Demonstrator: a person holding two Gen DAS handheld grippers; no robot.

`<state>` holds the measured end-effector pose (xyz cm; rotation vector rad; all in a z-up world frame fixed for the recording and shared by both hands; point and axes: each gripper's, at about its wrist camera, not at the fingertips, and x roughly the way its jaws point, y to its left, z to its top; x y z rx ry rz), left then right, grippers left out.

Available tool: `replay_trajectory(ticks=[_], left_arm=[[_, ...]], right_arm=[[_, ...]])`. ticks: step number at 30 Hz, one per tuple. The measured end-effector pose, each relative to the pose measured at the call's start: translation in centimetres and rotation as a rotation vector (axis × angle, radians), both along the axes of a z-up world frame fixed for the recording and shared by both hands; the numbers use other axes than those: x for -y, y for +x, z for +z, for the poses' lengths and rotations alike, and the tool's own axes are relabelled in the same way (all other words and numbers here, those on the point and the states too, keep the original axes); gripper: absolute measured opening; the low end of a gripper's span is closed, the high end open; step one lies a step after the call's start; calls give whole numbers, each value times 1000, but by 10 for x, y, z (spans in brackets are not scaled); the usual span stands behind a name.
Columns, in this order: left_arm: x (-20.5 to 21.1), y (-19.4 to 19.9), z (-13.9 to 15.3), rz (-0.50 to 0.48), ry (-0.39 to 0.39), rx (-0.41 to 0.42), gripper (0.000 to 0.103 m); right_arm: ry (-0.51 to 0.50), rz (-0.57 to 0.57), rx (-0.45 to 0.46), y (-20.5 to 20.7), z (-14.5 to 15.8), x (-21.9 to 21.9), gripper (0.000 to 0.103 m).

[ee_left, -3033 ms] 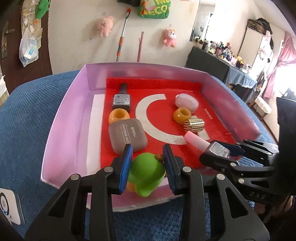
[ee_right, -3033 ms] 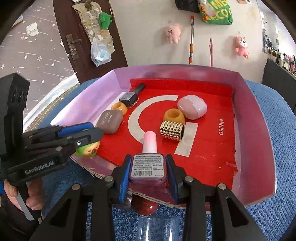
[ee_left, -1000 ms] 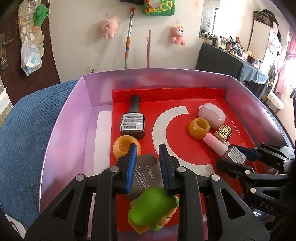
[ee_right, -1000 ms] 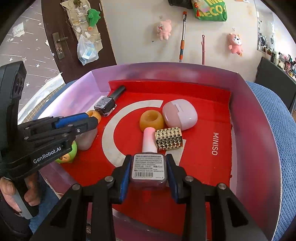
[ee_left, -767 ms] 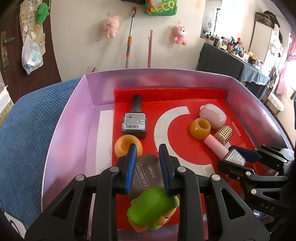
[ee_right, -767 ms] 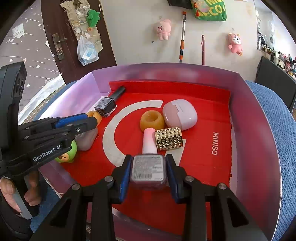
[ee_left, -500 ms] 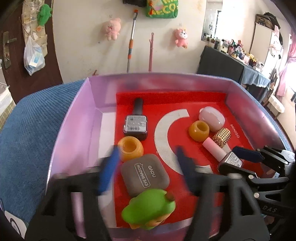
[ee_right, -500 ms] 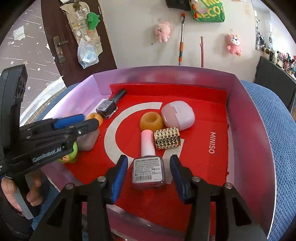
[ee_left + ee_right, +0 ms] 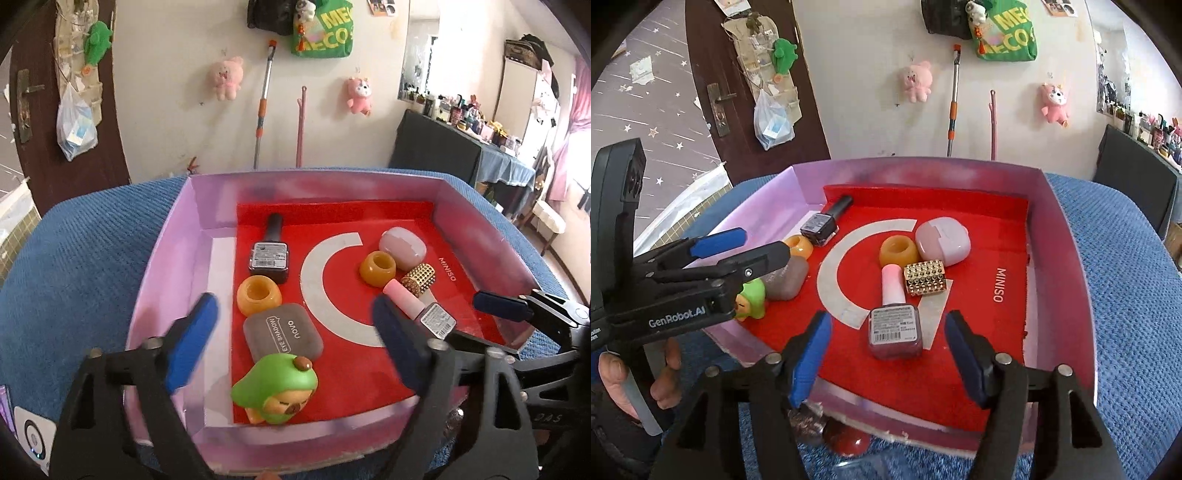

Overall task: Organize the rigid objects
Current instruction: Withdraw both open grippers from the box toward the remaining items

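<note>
A pink-walled tray [image 9: 168, 254] with a red floor holds the objects. My left gripper [image 9: 295, 343] is open above the tray's near edge. A green toy figure [image 9: 277, 387] lies free between its fingers, next to a grey eye shadow case [image 9: 282, 332]. My right gripper [image 9: 886, 354] is open. A pink-capped nail polish bottle [image 9: 894, 317] lies on the red floor between its fingers, untouched. The same bottle also shows in the left wrist view [image 9: 421, 306].
In the tray are a black-capped nail polish bottle [image 9: 269, 251], two orange rings [image 9: 258, 295] [image 9: 376, 267], a gold studded cylinder [image 9: 419, 278] and a pink case [image 9: 402, 247]. A red object [image 9: 846, 439] lies on the blue cloth [image 9: 1126, 295] under the tray's near edge.
Both grippers have opened and drawn back. The left one let go of the green toy and the right one let go of the pink nail polish bottle; both now lie in the tray.
</note>
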<state>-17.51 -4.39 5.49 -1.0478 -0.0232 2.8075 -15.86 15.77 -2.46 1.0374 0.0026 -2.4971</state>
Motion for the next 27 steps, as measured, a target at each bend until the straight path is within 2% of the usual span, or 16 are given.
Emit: replay_trajectory(ticks=[8,10,11,13,16,27], left_arm=[[7,20,12,7,32,-22,96],[7,24,14,9,36,-27,96],[7,27,15,9,39,-30,96],[8,34,17,15,41,-46,102],[9,43,22,28,27,-75,103],[4,63,24,20,16,-87,103]], right_arm=[[-20,13,-35,20,13,-1,81],[-19,15,-46,24,16,-1,91],[-23,18,-55,28,18,-1,93],[-28,24,-65,33,22,-1,94],[-31,27,-80,41,27,-2,100],[-51,21,-112,67,35,-10,103]])
